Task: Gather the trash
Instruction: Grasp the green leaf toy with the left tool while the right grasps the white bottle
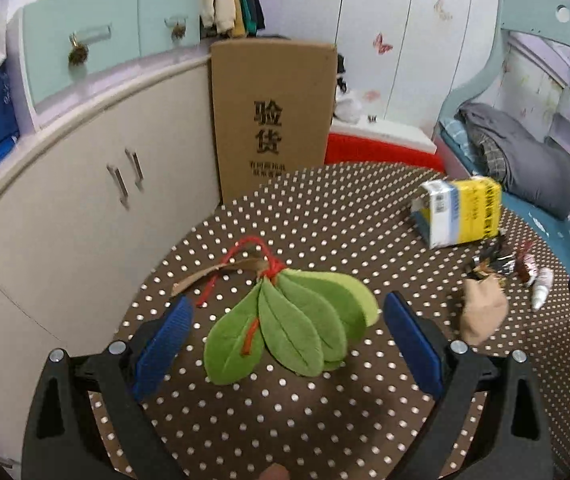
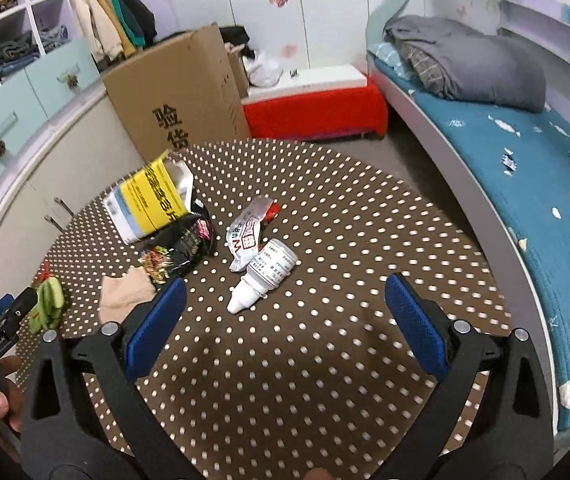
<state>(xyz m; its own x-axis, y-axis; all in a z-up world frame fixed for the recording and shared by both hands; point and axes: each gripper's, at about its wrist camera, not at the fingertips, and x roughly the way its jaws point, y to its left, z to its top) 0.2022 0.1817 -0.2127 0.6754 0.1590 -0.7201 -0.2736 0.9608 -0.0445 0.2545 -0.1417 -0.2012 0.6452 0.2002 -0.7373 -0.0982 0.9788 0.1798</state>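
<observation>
Two sets of tongs are mine, and both stand spread wide with nothing between their blue pads. My left gripper (image 1: 287, 312) hangs over the polka-dot table (image 1: 285, 412); a cluster of green felt leaves (image 1: 291, 328) tied with red cord (image 1: 245, 248) lies flat on the cloth between its fingers, in the centre of that frame, touching neither pad so far as I can tell. My right gripper (image 2: 285, 300) is just as open above the same table (image 2: 325, 380), its pads (image 2: 157, 328) clear of everything.

The trash sits in the left-centre of the right view: a yellow and white carton (image 2: 149, 200) tipped on its side, a black snack wrapper (image 2: 185, 248) touching its lower edge, a crumpled white packet with red print (image 2: 247, 240), and a small white dropper bottle (image 2: 265, 276) lying on its side just below that packet, its nozzle toward my left pad. A beige crumpled piece (image 2: 125, 296) lies beside the wrapper, partly behind my left finger. In the left view the same heap sits at the right edge, with the carton (image 1: 461, 212) uppermost and the beige piece (image 1: 483, 312) blurred.

Behind the table, upper centre, a tall cardboard box (image 1: 271, 120) with printed characters leans against cream cabinets (image 1: 85, 184). A red-covered bench (image 2: 317, 112) is to its right, and a bed with a teal sheet (image 2: 525, 168) and a grey folded blanket (image 2: 469, 60) fills the right side.
</observation>
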